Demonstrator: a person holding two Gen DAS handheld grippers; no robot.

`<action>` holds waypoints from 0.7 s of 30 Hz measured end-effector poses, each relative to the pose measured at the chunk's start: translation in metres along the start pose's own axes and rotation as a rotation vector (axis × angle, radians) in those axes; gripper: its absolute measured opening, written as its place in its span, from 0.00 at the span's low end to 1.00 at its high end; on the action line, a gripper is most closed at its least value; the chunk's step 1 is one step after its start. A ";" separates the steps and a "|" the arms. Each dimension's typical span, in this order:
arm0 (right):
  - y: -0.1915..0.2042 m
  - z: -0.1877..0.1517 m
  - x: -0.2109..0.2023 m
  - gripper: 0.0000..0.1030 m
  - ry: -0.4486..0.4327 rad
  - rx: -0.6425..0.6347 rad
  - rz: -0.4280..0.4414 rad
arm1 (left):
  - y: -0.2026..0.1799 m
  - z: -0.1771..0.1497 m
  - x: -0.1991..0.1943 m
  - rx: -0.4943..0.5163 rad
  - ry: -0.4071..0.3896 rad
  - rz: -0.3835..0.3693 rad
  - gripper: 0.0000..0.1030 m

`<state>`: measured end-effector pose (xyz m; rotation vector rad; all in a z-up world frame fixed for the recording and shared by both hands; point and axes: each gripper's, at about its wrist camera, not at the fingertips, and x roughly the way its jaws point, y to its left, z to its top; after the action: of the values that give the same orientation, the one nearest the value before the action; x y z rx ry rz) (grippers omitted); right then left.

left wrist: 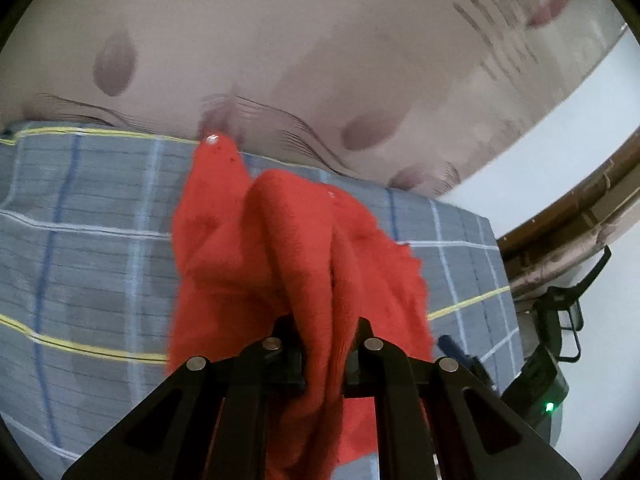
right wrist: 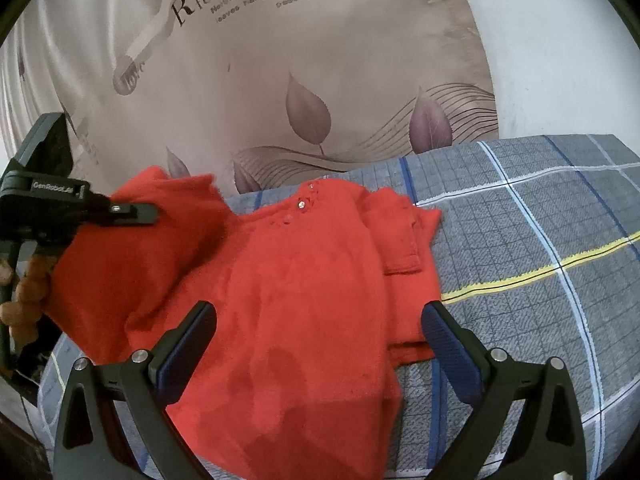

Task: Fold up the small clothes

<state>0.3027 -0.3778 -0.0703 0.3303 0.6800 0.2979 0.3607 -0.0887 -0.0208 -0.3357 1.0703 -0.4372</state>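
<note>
Left hand-held gripper (left wrist: 324, 344) clamps red sweater (right wrist: 296, 280); right hand-held gripper (right wrist: 320, 344) gapes above it.

Soft, even indoor light; the left wrist view is motion-blurred toward the top, and both views bend at dark round edges.

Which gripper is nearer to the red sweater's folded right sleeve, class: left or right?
Right. The right gripper hangs open over the red sweater, one finger beside the folded sleeve. The left gripper is clamped on the sweater's opposite side.
</note>
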 end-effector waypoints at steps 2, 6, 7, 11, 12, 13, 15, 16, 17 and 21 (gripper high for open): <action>-0.002 -0.001 -0.003 0.99 -0.009 0.015 0.012 | -0.012 -0.001 0.013 -0.024 0.012 -0.015 0.10; -0.010 0.000 -0.006 0.99 -0.019 0.054 0.045 | -0.030 -0.001 0.037 -0.075 0.027 -0.030 0.10; -0.012 0.000 -0.007 0.99 -0.022 0.065 0.055 | -0.032 -0.001 0.040 -0.080 0.028 -0.031 0.10; -0.020 0.002 -0.010 0.99 -0.030 0.103 0.088 | -0.044 -0.003 0.056 -0.114 0.048 -0.045 0.10; -0.022 0.002 -0.010 0.99 -0.032 0.111 0.094 | -0.047 -0.005 0.060 -0.119 0.050 -0.047 0.10; -0.024 0.002 -0.011 0.99 -0.035 0.118 0.098 | -0.050 -0.006 0.062 -0.119 0.051 -0.047 0.10; -0.028 0.002 -0.012 0.99 -0.038 0.137 0.112 | -0.054 -0.007 0.067 -0.124 0.055 -0.052 0.10; -0.029 0.003 -0.012 0.99 -0.039 0.144 0.116 | -0.056 -0.007 0.069 -0.132 0.061 -0.060 0.10; -0.030 0.003 -0.013 0.99 -0.039 0.153 0.123 | -0.059 -0.008 0.073 -0.136 0.074 -0.074 0.10; -0.036 0.003 -0.014 0.99 -0.044 0.183 0.139 | -0.070 -0.009 0.084 -0.144 0.122 -0.130 0.24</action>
<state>0.2997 -0.4162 -0.0741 0.5585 0.6435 0.3609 0.3747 -0.1913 -0.0565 -0.5138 1.2068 -0.5029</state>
